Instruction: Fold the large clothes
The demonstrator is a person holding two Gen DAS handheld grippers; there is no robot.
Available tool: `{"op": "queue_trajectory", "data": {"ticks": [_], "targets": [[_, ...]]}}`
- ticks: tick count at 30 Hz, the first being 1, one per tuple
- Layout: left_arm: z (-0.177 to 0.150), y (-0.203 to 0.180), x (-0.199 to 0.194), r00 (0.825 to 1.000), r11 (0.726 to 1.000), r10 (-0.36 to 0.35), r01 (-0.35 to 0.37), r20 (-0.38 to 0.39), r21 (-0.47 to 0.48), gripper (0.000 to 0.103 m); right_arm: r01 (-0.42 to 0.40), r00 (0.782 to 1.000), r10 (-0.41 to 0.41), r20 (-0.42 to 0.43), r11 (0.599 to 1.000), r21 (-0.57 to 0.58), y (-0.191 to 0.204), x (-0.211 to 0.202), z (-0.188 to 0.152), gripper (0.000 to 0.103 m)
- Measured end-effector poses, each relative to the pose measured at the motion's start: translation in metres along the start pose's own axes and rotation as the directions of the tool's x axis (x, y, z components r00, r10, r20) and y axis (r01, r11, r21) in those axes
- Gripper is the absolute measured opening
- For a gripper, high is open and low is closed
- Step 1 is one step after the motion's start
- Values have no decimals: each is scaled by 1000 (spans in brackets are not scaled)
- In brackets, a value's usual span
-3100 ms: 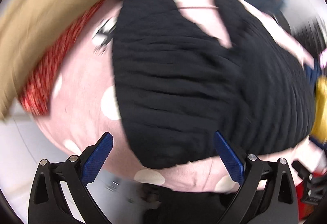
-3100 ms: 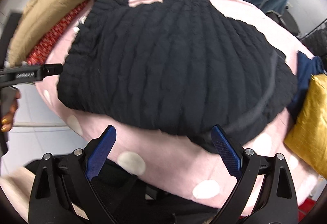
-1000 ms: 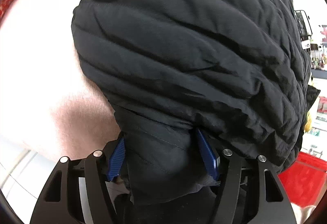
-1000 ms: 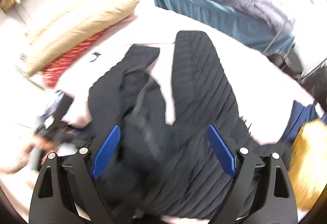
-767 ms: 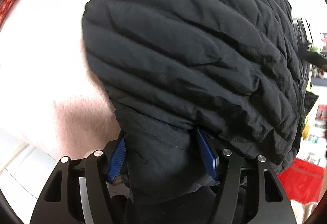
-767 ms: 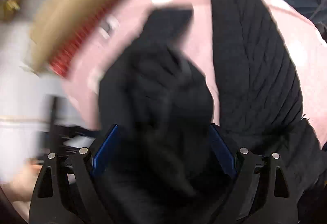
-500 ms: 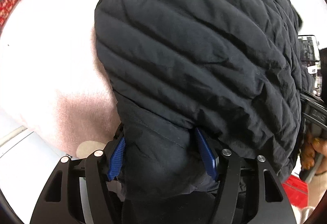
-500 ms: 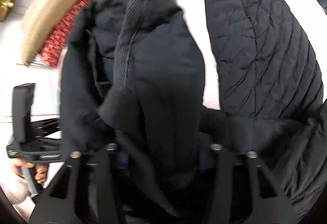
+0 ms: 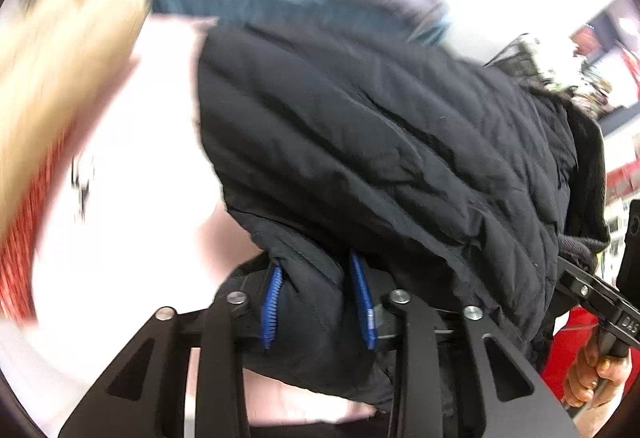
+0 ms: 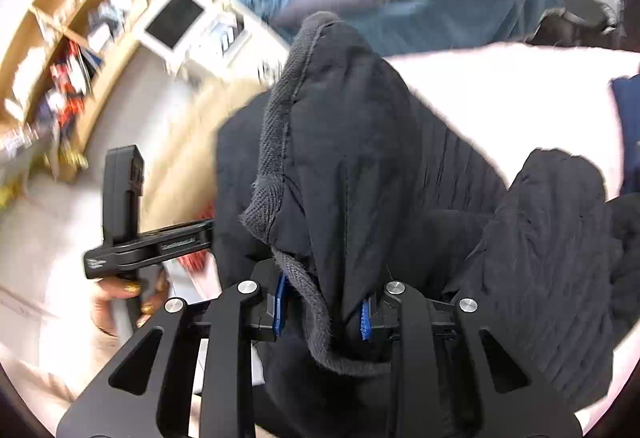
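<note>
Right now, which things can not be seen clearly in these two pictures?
- Left wrist view: the beige cushion and red fabric are motion-blurred; the black jacket covers the bed beneath it.
- Right wrist view: the items on the wooden shelves are blurred and too small; the jacket's bunched fabric mostly hides the blue pads of the right hand-held gripper.

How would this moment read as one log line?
left gripper: closing on black jacket | right gripper: closing on ribbed edge
</note>
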State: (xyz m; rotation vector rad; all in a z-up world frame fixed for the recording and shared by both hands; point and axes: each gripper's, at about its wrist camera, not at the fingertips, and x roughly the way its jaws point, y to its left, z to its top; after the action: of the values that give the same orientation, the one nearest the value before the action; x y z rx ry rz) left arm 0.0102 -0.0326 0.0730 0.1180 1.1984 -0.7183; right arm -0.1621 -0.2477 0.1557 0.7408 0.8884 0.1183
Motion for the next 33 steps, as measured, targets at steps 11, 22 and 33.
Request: {"op": "queue_trajectory", "data": {"ticks": [11,22,33], "targets": [[89,7,-138,912,999,49,-52,407,-3,42,-53,962,108,252,975,-217,115,-44,79,27],[-10,148,-106,950,920,276,-217,146,-327,94,78,995,-81,54,995,62,43,103,89,82],[-118,106,-10,982,900,86,-150,-169,-409,94,265,964,-266,-18,952,153,-89,39,-40,87]]}}
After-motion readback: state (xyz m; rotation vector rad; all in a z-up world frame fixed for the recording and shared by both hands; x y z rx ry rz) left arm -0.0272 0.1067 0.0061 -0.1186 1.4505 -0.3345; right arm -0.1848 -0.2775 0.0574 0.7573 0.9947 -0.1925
